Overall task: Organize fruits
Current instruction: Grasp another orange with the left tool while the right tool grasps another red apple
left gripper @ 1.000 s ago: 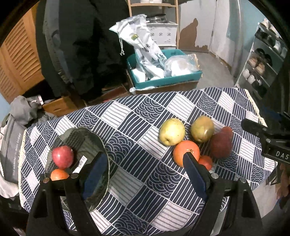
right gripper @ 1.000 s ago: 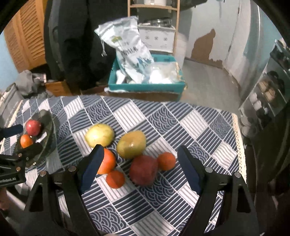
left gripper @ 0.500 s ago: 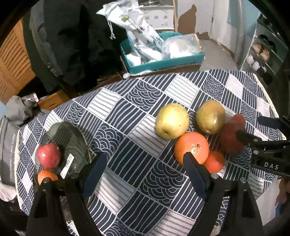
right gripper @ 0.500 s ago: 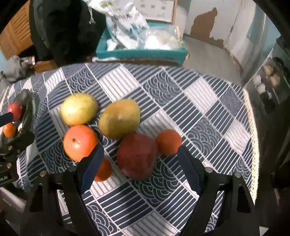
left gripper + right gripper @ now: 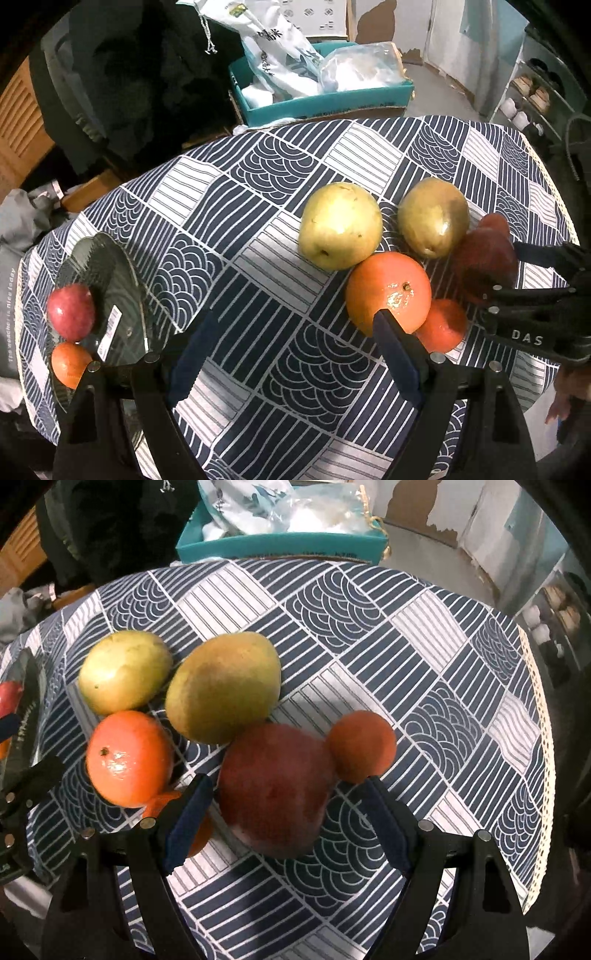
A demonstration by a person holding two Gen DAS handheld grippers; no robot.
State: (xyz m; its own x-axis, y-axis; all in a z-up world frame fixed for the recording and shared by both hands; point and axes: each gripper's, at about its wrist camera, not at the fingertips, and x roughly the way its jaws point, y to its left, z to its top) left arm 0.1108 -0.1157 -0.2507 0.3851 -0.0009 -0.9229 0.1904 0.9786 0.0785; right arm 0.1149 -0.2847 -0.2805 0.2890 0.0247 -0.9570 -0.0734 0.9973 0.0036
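Loose fruit lies in a cluster on the patterned tablecloth (image 5: 424, 657): a yellow pear (image 5: 123, 672), a green-yellow mango (image 5: 221, 686), a large orange (image 5: 129, 758), a red mango (image 5: 275, 786) and two small oranges (image 5: 362, 744), one half hidden behind my finger (image 5: 201, 834). My right gripper (image 5: 284, 825) is open, its fingers on either side of the red mango. My left gripper (image 5: 291, 352) is open and empty over the cloth, its right finger in front of the large orange (image 5: 388, 291). A glass plate (image 5: 107, 273) at left holds a red apple (image 5: 70, 312) and a small orange (image 5: 68, 363).
A teal box (image 5: 325, 99) with plastic bags stands beyond the table's far edge. Dark clothing hangs at the back left. A shoe rack (image 5: 532, 99) stands at the right. The table's right edge has a lace trim (image 5: 543, 738).
Both grippers have moved forward and down toward the fruit cluster. The right gripper now straddles the red mango. The plate has slid toward the left edge of the left view.
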